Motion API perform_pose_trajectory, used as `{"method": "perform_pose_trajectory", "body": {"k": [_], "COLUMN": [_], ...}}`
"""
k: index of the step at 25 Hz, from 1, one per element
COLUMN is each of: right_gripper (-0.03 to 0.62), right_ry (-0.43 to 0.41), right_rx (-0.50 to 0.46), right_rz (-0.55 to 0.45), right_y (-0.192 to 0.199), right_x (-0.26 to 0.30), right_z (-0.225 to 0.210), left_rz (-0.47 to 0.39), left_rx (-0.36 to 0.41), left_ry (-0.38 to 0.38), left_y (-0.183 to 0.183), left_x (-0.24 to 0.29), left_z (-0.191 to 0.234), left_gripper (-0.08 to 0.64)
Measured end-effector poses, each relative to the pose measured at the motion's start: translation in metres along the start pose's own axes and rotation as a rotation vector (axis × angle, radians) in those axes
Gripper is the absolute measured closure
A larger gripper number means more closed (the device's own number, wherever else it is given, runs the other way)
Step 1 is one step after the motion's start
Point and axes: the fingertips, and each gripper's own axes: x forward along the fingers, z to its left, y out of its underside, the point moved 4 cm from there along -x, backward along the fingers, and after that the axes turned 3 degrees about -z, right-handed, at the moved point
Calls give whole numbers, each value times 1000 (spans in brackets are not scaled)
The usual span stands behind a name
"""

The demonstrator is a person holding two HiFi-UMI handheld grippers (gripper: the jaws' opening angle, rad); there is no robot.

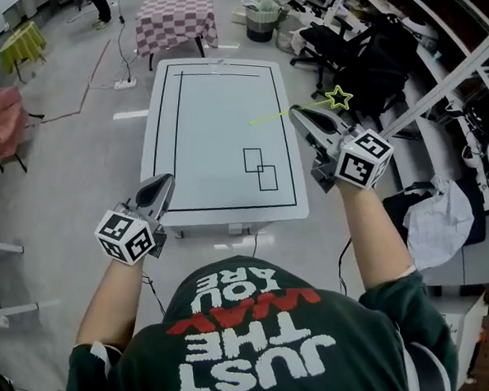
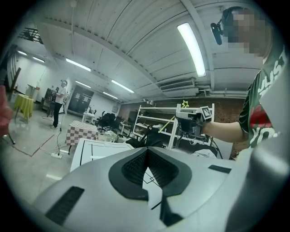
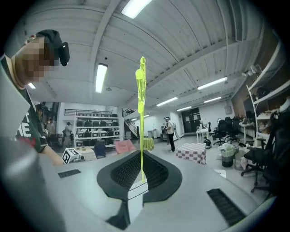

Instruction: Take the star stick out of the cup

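A yellow-green star stick [image 1: 270,118] is clamped in my right gripper [image 1: 297,111], which is shut on it above the right edge of the white table [image 1: 218,90]. The star end points right and the bare end reaches over the table. In the right gripper view the stick [image 3: 141,118] stands upright between the pads of that gripper [image 3: 141,156]. My left gripper [image 1: 166,181] hovers off the table's near left corner, shut with nothing in it [image 2: 146,153]. From there I see the right gripper [image 2: 186,118] with the star [image 2: 185,104]. No cup shows in any view.
The table top carries a black rectangle outline and two small overlapping squares [image 1: 261,168]. Behind it stand a checkered-cloth table [image 1: 174,17], a bin [image 1: 262,20] and office chairs [image 1: 353,48]. Shelving runs along the right [image 1: 473,97]. A pink chair [image 1: 1,122] is at far left.
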Motion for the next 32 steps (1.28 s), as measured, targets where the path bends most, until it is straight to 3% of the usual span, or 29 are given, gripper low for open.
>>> {"method": "perform_pose_trajectory", "body": {"k": [9,17,26,32], "right_gripper": [549,549,549,549], "right_ry": [-54,-87,-75,-63], "right_rx": [206,390,577,637], "right_rz": [67,123,150,167], "right_y": [108,198,263,287], "right_x": [-44,-61,-66,-64], "right_z": [-64,-68,-59,-53], "left_rz": [85,196,260,291], "left_rx": [-67,-120,-164,-172], "left_ry": [-72,-99,-76,-62], "left_y": [86,152,188,199], "left_x": [63,84,90,89], "left_z": [-41,-66,-73,-74], "left_gripper": [557,557,557,557]}}
